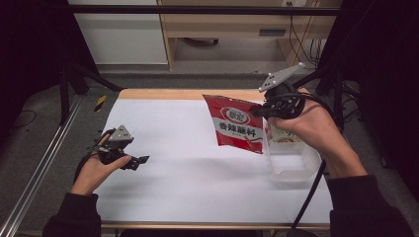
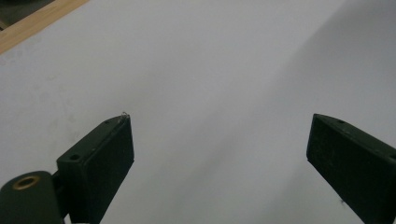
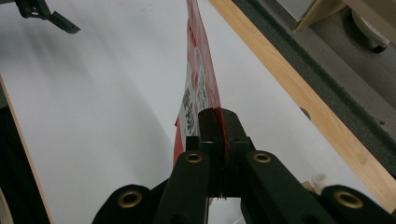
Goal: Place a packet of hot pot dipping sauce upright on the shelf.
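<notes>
A red and white seasoning packet (image 1: 235, 123) hangs in the air over the right half of the white table (image 1: 188, 143). My right gripper (image 1: 259, 111) is shut on the packet's right edge; seen edge-on, the packet (image 3: 198, 88) rises from between the closed jaws of that gripper (image 3: 218, 122). A clear plastic container (image 1: 291, 155) stands on the table below my right hand, with another packet partly visible inside it. At the table's left side my left gripper (image 1: 141, 161) rests low, and its own view shows it (image 2: 219, 140) open with nothing between the jaws.
A wooden strip (image 1: 163, 94) runs along the table's far edge. A black metal frame (image 1: 197, 10) stands around the table, with a rail (image 1: 39, 163) at the left. Cables (image 1: 309, 197) trail from my right gripper toward the front edge.
</notes>
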### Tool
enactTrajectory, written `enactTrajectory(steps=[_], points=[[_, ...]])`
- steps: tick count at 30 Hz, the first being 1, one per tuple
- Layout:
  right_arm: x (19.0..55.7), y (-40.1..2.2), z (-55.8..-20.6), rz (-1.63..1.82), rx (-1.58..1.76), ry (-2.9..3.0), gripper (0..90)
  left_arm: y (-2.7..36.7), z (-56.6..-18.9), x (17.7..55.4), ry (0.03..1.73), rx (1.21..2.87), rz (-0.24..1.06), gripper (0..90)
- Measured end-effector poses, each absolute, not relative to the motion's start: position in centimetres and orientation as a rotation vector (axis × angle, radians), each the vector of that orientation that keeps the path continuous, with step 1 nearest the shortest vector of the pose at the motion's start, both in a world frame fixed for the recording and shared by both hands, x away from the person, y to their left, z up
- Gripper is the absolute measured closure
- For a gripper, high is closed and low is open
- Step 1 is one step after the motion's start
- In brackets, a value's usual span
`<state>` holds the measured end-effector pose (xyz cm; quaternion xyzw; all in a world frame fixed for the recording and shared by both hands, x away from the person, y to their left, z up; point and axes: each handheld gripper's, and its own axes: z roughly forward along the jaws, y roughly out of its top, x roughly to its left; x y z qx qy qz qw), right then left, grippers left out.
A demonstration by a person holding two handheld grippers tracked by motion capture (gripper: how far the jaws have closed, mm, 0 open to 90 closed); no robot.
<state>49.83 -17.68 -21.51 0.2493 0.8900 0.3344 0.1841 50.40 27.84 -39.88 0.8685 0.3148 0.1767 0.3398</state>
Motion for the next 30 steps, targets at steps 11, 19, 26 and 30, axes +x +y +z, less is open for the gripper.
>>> enactTrajectory(steps=[11,19,26,30], points=[[49.5,-19.5,-20.6,0.938,0.736,2.479,90.0,27.9,-39.8,50.2,0.822,2.255,0.459,7.6],[49.6,-22.0,-20.7,0.939,0.791,2.451,90.0,28.1,-39.9,50.2,0.830,2.257,0.457,7.6],[49.1,-24.8,-21.2,0.927,0.848,2.423,90.0,28.1,-40.0,50.2,0.830,2.260,0.457,7.6],[48.7,-26.4,-21.3,0.930,0.890,2.402,90.0,28.1,-40.0,50.2,0.828,2.262,0.455,7.6]])
